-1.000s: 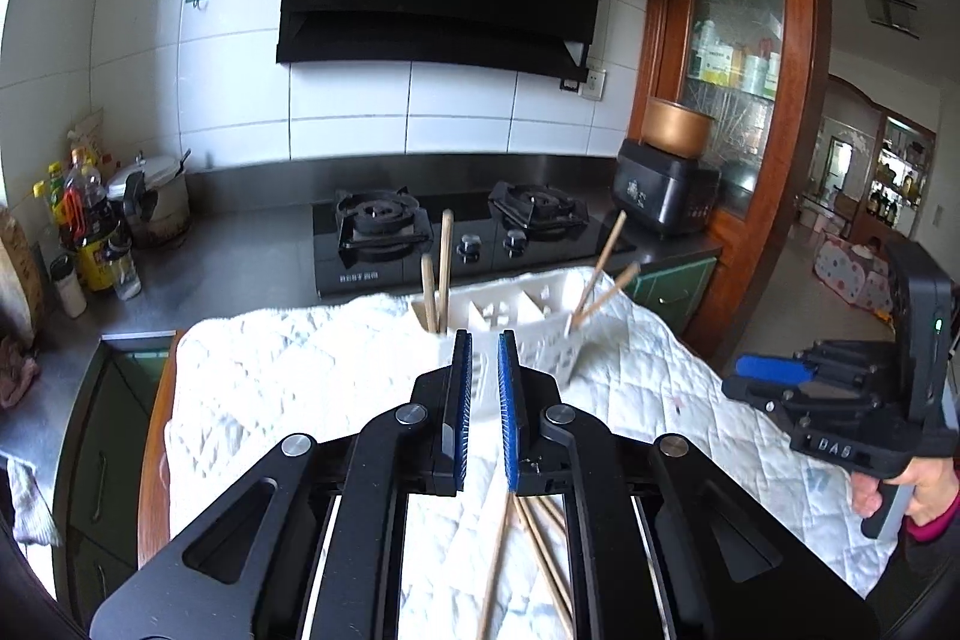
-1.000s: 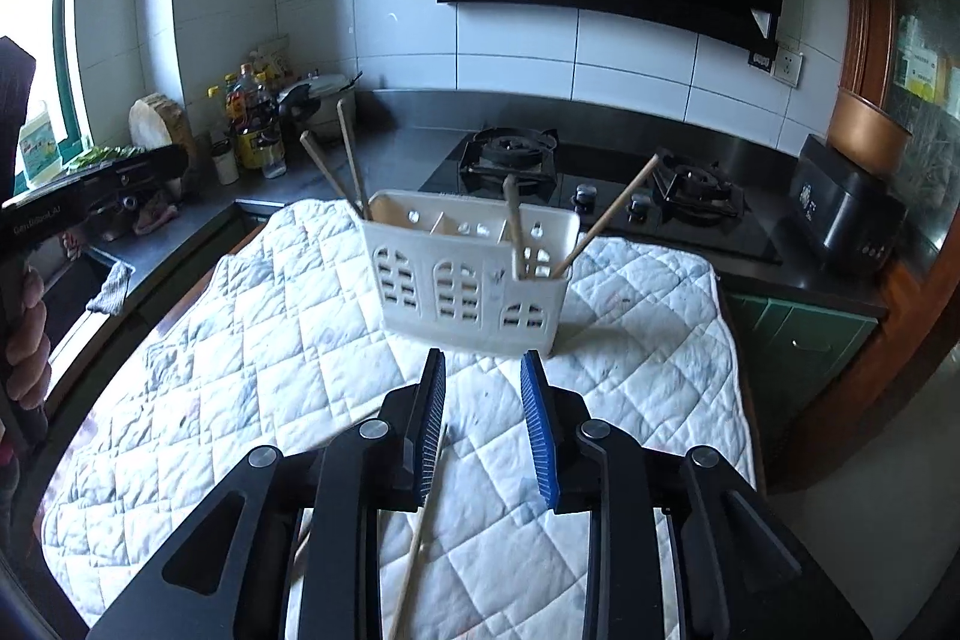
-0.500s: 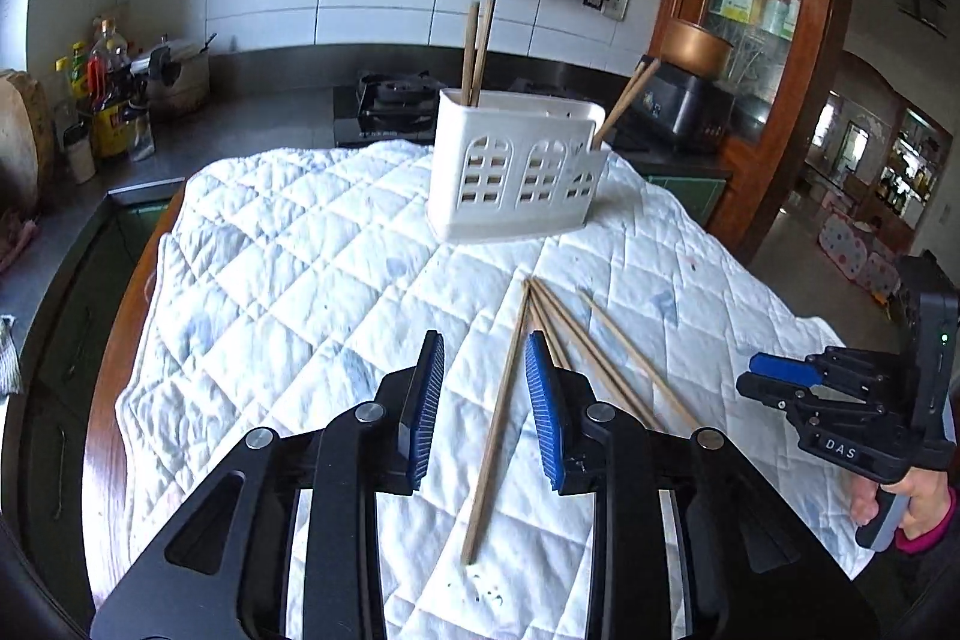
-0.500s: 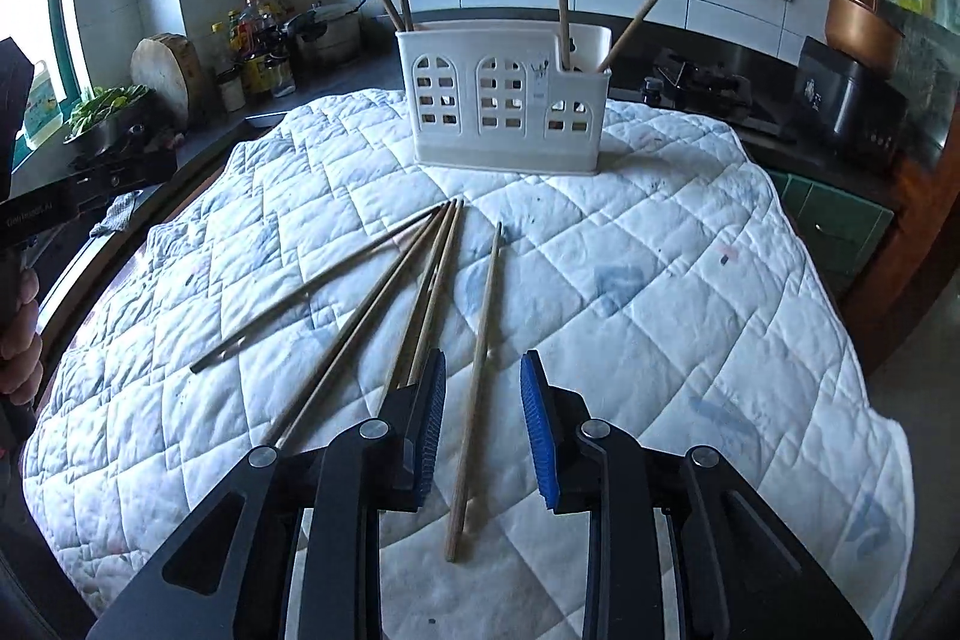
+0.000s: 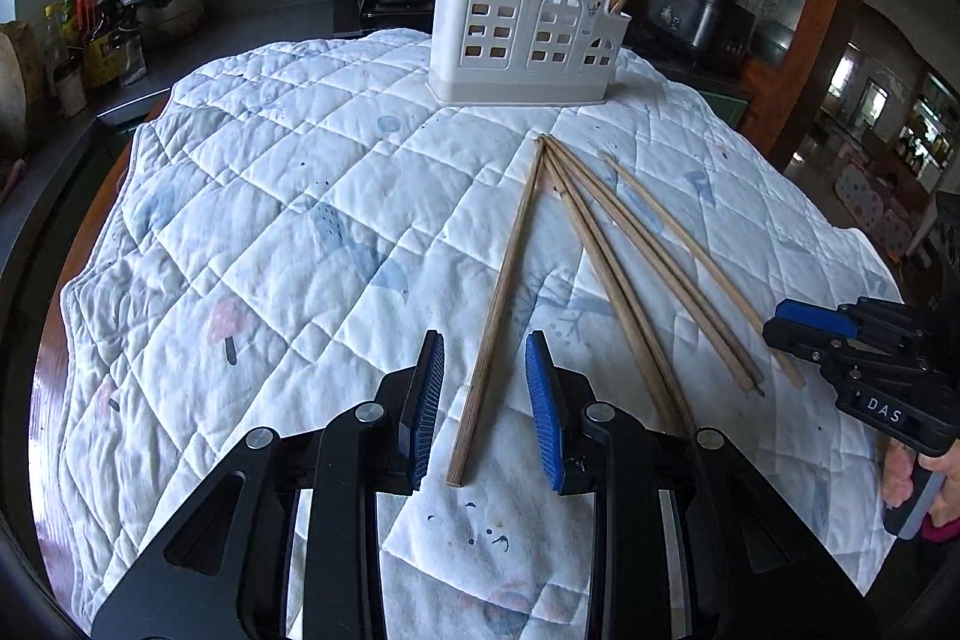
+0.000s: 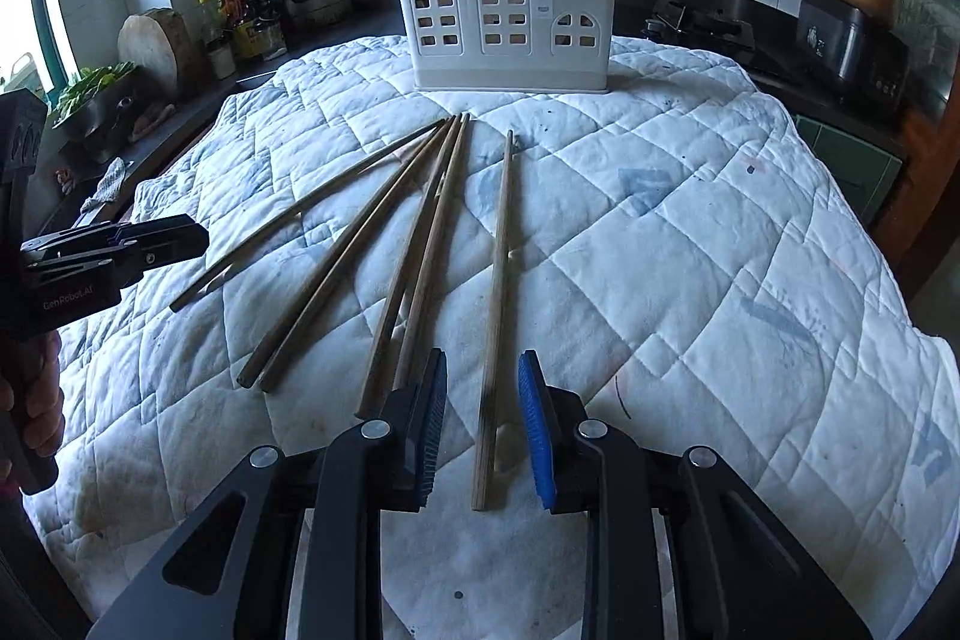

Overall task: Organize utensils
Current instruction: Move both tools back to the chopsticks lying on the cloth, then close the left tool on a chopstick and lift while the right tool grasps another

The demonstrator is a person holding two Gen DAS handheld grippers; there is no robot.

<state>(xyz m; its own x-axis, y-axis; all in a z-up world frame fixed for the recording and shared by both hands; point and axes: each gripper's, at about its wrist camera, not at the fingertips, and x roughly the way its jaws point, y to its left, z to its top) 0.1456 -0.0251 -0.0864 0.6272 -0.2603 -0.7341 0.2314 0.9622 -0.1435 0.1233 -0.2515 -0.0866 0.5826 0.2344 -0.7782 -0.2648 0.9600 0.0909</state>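
Beside spread left gripper (image 5: 485, 388), right gripper (image 5: 807, 325), also spread, reads "DAS".

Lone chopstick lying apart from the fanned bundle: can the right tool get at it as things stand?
Probably yes. The right tool is open, and its fingers already straddle the near end of the lone chopstick. Nothing lies on the quilt between them; the nearest bundle chopstick lies just outside the left finger.

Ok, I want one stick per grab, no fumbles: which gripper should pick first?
Left, narrowly. The left gripper is open astride a lone chopstick. The right gripper straddles one too, but a pair lies right beside its finger and might get caught.
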